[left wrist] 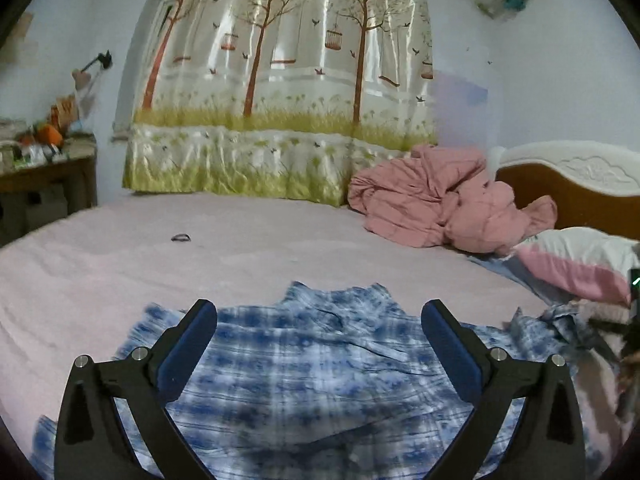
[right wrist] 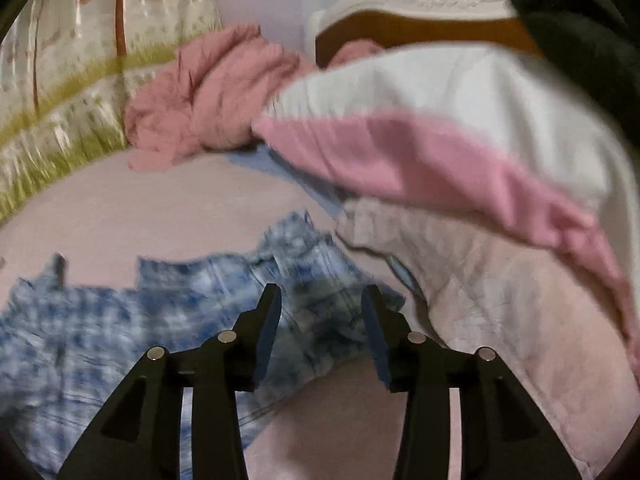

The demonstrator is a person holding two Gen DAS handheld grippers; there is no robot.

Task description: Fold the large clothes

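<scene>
A blue and white plaid garment (left wrist: 320, 364) lies spread on the pink bed sheet (left wrist: 120, 264). My left gripper (left wrist: 319, 312) is wide open just above its middle, holding nothing. In the right wrist view the same garment (right wrist: 132, 320) lies at the lower left, with a rumpled end (right wrist: 316, 276) near the pillow. My right gripper (right wrist: 322, 300) is open over that rumpled end, with cloth showing between its fingers but not pinched. The view is blurred.
A crumpled pink quilt (left wrist: 440, 200) lies at the far right by the headboard (left wrist: 572, 184). A pink and white pillow (right wrist: 440, 128) lies on a pale padded cover (right wrist: 500, 300) at the right. A tree-print curtain (left wrist: 280, 100) hangs behind. A cluttered table (left wrist: 44, 168) stands left. A small dark object (left wrist: 181, 237) lies on the sheet.
</scene>
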